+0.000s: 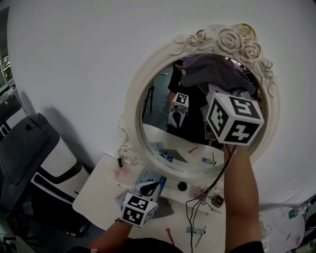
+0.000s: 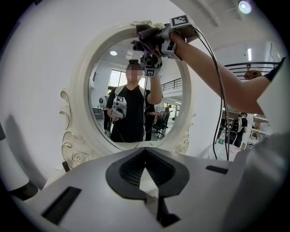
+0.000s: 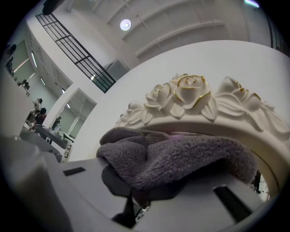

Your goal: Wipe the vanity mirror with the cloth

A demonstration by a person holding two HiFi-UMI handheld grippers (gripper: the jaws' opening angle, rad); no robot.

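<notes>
Our right gripper's fingers clamp the cloth at the mirror's top. We'd press flat and sweep down. Left gripper closed, empty.

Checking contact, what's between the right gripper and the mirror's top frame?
The grey cloth, bunched just under the mirror's rose-carved frame; the right gripper view shows it.

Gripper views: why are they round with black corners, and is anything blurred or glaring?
Left gripper view: a wide-angle lens bows the mirror and blackens the corners; a ceiling lamp flares at top right; a mosaic patch covers the reflected face. Right gripper view: same bulge, the cloth sharp up close, a round lamp glaring above. Head view: dimmer, darkening toward the corners.
</notes>
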